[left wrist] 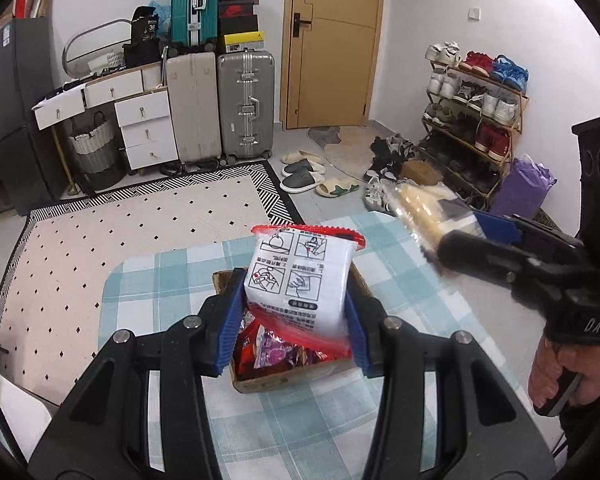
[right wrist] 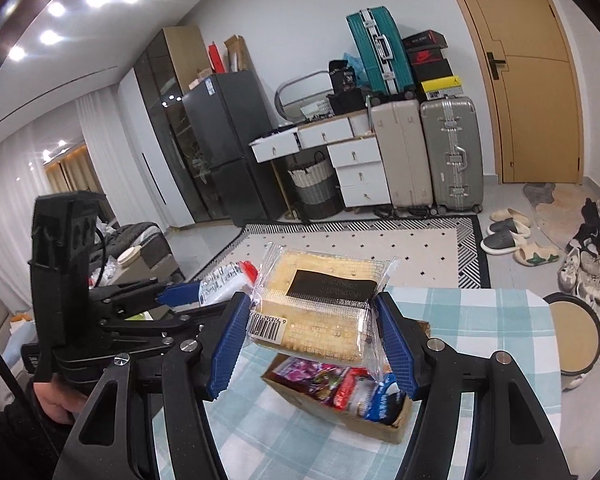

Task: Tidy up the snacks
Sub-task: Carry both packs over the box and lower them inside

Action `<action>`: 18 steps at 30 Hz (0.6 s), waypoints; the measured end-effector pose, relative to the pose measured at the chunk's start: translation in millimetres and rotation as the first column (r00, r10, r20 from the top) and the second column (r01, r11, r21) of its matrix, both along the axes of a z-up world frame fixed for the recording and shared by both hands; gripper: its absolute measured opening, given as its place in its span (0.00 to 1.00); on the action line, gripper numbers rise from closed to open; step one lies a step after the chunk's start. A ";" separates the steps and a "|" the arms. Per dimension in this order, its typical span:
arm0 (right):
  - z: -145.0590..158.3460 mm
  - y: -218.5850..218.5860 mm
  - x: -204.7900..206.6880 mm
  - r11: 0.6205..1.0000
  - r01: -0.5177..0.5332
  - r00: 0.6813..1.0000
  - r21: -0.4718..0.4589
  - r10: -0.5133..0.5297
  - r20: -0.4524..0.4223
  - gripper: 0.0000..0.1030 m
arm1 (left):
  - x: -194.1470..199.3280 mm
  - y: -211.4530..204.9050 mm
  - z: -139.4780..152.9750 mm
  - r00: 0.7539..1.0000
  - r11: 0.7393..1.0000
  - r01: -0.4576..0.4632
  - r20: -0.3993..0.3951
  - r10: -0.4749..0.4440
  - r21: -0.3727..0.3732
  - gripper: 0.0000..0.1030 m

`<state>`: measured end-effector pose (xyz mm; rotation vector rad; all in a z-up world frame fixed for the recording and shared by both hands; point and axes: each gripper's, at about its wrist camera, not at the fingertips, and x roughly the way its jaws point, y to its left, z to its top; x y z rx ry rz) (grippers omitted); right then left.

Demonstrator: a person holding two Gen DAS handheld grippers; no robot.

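Now my left gripper clamps a white and red snack packet at frame center, above the cardboard box of snacks on the checked tablecloth. Likewise my right gripper pinches a clear-wrapped cracker pack mid-frame, over the same box, lower center.

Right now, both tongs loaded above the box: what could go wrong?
1. The white-and-red instruction-printed packet sits tilted in the left tongs, pinched low; it may slip.
2. The clear-wrapped cracker pack is gripped by its soft wrapper in the right tongs; it could sag free.
3. Either would drop onto the open cardboard box of snacks or the checked tablecloth.
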<state>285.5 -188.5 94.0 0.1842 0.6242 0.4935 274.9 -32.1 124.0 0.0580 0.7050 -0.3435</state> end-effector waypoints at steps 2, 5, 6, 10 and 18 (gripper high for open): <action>-8.3 -0.3 13.0 1.000 0.005 1.000 -0.022 -0.005 -0.015 0.62 | 19.1 -5.9 -9.3 1.000 1.000 0.010 -0.025 -0.010 -0.005 0.42; -23.2 -1.5 31.9 0.999 0.006 0.999 -0.038 -0.008 -0.041 0.62 | 42.8 -14.0 -25.0 0.997 1.000 0.028 -0.071 -0.028 -0.002 0.42; -27.9 -1.8 38.1 0.999 0.009 0.999 -0.042 -0.011 -0.050 0.62 | 54.6 -15.1 -34.0 0.996 0.999 0.034 -0.086 -0.034 -0.003 0.42; -46.4 -4.2 61.7 0.998 0.009 0.996 -0.056 -0.014 -0.086 0.62 | 82.2 -23.3 -59.0 0.991 0.999 0.040 -0.124 -0.038 0.014 0.42; -78.6 -4.3 91.2 0.997 -0.005 0.990 -0.073 -0.005 -0.140 0.62 | 123.6 -32.9 -105.2 0.982 0.997 0.064 -0.181 -0.057 0.033 0.42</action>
